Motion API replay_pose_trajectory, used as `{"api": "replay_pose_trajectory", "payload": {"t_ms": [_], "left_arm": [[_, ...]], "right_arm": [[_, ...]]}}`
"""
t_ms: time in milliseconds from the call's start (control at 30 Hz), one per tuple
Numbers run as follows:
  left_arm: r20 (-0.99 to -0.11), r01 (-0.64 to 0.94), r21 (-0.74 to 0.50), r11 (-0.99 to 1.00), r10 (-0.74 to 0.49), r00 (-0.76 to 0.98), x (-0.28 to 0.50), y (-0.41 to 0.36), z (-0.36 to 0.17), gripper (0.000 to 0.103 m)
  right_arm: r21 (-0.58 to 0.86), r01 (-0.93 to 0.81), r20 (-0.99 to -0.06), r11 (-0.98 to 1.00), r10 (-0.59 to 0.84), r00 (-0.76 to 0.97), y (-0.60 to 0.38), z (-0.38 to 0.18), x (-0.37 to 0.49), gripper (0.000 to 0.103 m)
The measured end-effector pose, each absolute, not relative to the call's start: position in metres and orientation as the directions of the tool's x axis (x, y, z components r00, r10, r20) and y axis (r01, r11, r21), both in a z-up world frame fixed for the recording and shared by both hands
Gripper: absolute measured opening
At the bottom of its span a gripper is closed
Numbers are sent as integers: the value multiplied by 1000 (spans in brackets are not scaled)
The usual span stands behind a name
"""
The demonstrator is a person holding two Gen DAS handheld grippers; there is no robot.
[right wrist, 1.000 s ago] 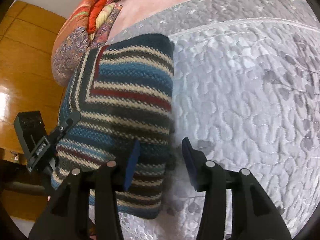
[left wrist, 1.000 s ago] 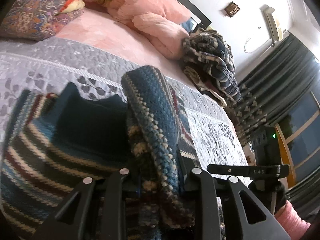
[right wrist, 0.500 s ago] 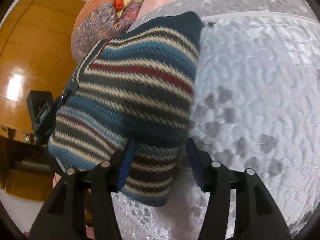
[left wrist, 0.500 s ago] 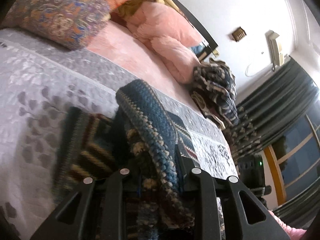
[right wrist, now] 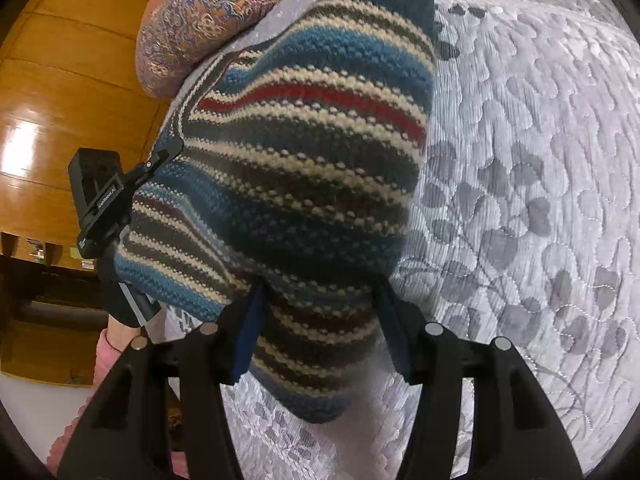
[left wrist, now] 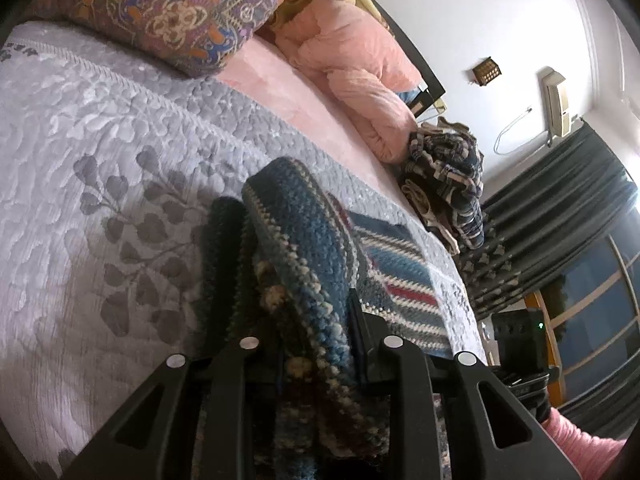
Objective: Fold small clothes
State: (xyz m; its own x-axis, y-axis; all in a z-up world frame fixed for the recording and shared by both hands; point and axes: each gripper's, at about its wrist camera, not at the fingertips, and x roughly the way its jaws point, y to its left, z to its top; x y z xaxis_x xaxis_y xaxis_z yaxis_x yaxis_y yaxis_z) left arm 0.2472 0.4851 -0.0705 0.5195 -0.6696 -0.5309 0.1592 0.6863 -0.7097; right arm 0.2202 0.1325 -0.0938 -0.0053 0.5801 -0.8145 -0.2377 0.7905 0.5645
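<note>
A striped knit garment [left wrist: 312, 248] in blue, cream, dark and red lies partly on the grey quilted bedspread [left wrist: 100, 160]. My left gripper [left wrist: 296, 312] is shut on a thick bunched fold of it, raised off the bed. In the right wrist view the same garment [right wrist: 304, 168] hangs lifted and fills the middle. Its lower part drops between the wide-apart fingers of my right gripper [right wrist: 320, 312], which is open. The left gripper [right wrist: 120, 208] shows there at the garment's left edge.
A patterned pillow [left wrist: 160, 12] and pink bedding [left wrist: 352, 64] lie at the head of the bed. A pile of dark striped clothes [left wrist: 448, 168] sits beyond the garment. Dark curtains [left wrist: 560, 220] hang to the right. A wooden wardrobe [right wrist: 60, 80] stands past the bed's edge.
The left gripper has carried its fold across, so the garment's spread part has left its view and bare quilt shows. The right gripper has closed in until the cloth sits between its fingers.
</note>
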Motion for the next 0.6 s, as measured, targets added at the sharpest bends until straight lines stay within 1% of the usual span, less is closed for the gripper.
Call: {"api": "replay_pose_trajectory", "payload": {"t_ms": [133, 200, 233, 267, 300, 333, 367, 500, 600], "left_arm": [[-559, 147, -698, 700, -662, 500, 245, 485, -86, 30], [-556, 135, -705, 697, -660, 505, 243, 489, -87, 38], [-565, 126, -699, 704, -652, 506, 242, 491, -85, 46], [-588, 111, -677, 727, -626, 513, 239, 493, -81, 49], [-598, 111, -660, 743, -609, 522, 236, 494, -77, 49], [-599, 116, -649, 752, -599, 531, 233, 496, -72, 52], [-600, 114, -641, 759, -588, 542, 226, 499, -66, 57], [-621, 97, -588, 803, -525, 582, 192, 507, -40, 61], [-634, 117, -547, 829, -501, 589, 165, 501, -21, 65]], "right_arm": [[552, -233, -824, 800, 566, -10, 138, -103, 220, 53], [555, -222, -824, 802, 567, -13, 138, -107, 221, 54], [559, -214, -822, 801, 570, -14, 138, -109, 221, 54], [560, -214, -821, 800, 571, -13, 138, -109, 221, 55], [560, -217, -821, 800, 571, -11, 136, -109, 220, 55], [559, -222, -821, 799, 571, -10, 136, -107, 219, 56], [559, -226, -820, 797, 573, -9, 134, -105, 216, 57], [565, -234, -815, 791, 580, -8, 127, -93, 206, 57], [577, -238, -807, 782, 590, -18, 123, -85, 197, 60]]}}
